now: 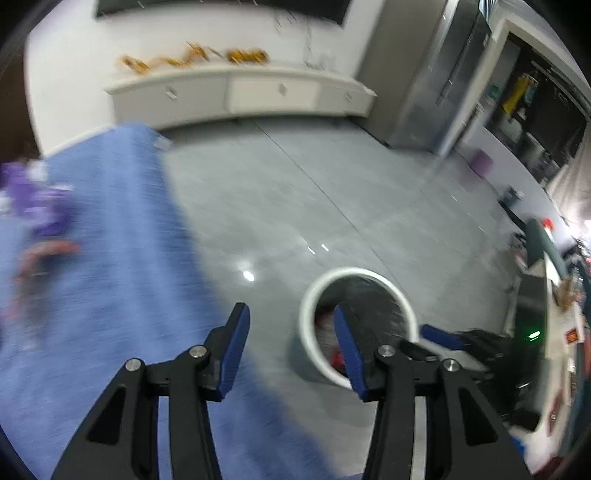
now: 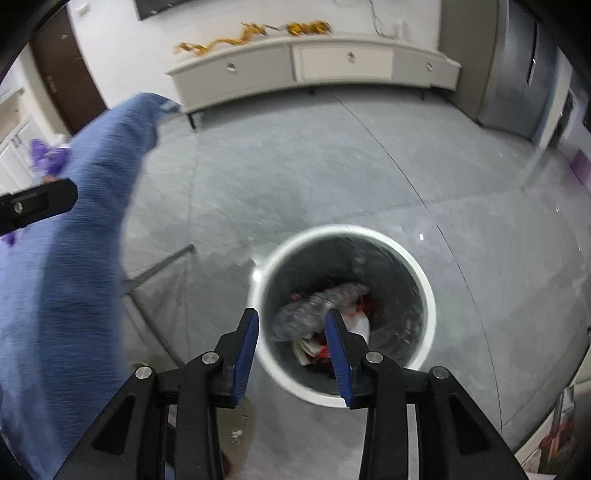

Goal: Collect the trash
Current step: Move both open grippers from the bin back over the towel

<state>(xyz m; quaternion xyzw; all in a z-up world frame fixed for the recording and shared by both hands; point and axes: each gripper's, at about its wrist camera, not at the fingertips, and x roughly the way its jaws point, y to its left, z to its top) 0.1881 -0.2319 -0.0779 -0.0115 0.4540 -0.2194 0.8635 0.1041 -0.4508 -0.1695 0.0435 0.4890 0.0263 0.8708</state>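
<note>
While right gripper (image 2: 291, 332) hangs wide, empty, over white bin (image 2: 424, 280), trash (image 2: 325, 310) already inside; left gripper (image 1: 291, 332) also wide, empty. Purple scraps (image 1: 37, 199) on blue-clothed surface (image 1: 110, 258) prob. left.

Grey tiled floor (image 2: 332, 155) fills centre of both views, glossy, bright light glints mid-frame in left view; long cream sideboard (image 2: 332, 62) on dark legs along white wall (image 1: 74, 74) at top; yellow ornament (image 2: 251, 35) lying on its top; dark brown door (image 2: 62, 70) upper left of right view; tall grey cabinet (image 1: 436, 85) upper right; blue cloth-covered surface (image 1: 103, 258) at left, blurred.
</note>
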